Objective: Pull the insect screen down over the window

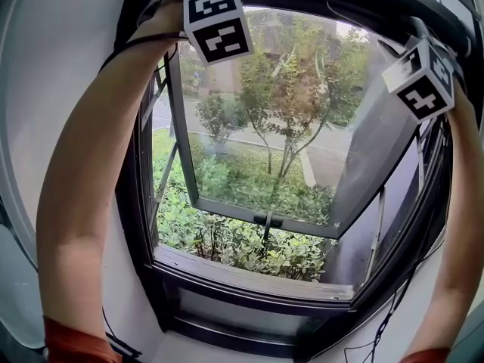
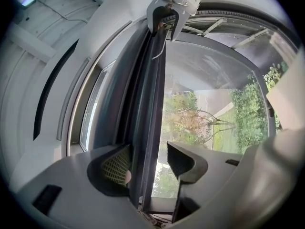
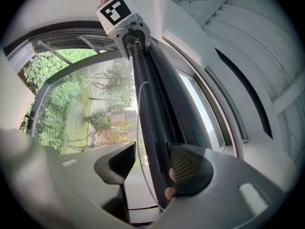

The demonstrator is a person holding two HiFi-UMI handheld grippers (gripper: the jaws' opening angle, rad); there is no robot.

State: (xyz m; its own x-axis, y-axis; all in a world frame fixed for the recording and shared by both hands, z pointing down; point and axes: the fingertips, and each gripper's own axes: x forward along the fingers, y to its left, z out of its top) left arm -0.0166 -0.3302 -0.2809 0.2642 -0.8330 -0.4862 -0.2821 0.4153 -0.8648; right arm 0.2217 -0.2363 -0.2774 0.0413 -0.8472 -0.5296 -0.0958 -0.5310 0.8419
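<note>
The window [image 1: 261,218] stands open outward, with nothing covering the opening. The insect screen's dark pull bar [image 2: 145,128] runs along the top of the frame, and both my grippers are raised to it. My left gripper [image 2: 148,163] is shut on the bar, which fills the gap between its pads. The right gripper [image 3: 153,168] holds the same pull bar [image 3: 157,142] further along. Each gripper view shows the other gripper at the bar's far end. The head view shows only the left marker cube [image 1: 215,23] and the right marker cube [image 1: 420,78]; the jaws are hidden.
A thin cord [image 3: 139,128] hangs beside the bar. The dark window frame [image 1: 249,278] and sill lie below, white wall on both sides. Outside are shrubs [image 1: 227,237] and trees. A cable [image 1: 393,308] hangs at the lower right.
</note>
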